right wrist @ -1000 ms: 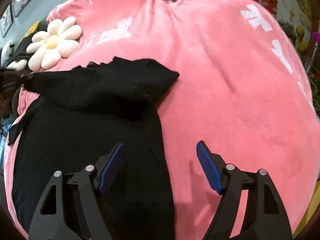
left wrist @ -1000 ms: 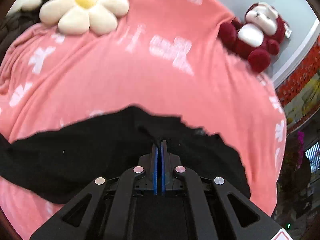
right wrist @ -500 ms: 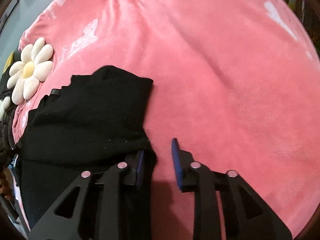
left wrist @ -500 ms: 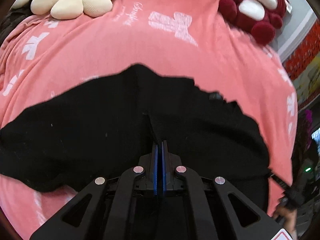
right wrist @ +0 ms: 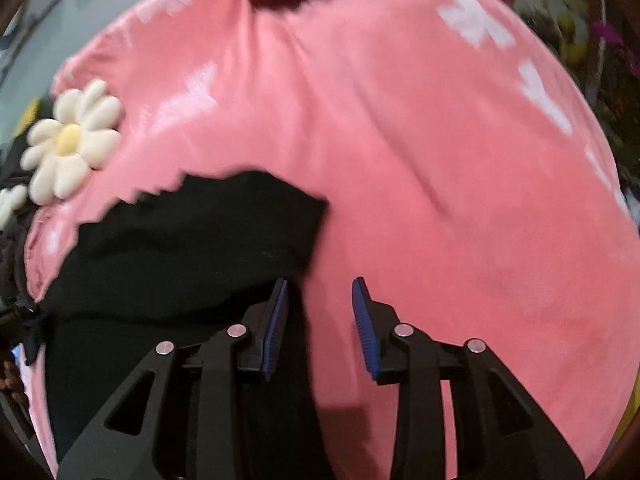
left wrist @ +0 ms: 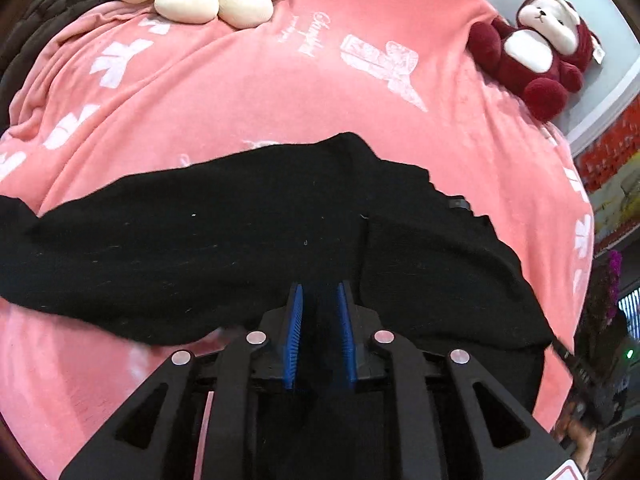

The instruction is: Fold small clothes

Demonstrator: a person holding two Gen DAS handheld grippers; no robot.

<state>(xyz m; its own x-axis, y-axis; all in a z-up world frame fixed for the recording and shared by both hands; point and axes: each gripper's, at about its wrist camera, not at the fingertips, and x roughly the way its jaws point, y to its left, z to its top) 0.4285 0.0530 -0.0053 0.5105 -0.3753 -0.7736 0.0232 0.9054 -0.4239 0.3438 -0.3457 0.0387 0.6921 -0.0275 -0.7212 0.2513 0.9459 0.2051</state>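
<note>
The black garment (left wrist: pixel 248 240) lay on the pink blanket (left wrist: pixel 248 92), whose script was unreadable. Only the left view showed the whole red plush (left wrist: pixel 536 48). The left gripper (left wrist: pixel 319 292) and right gripper (right wrist: pixel 319 292) stood parted, pinching nothing.

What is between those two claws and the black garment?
Nothing visible. The left gripper has black garment between its parted fingers; the right gripper hangs open over the garment's edge and the pink blanket.
</note>
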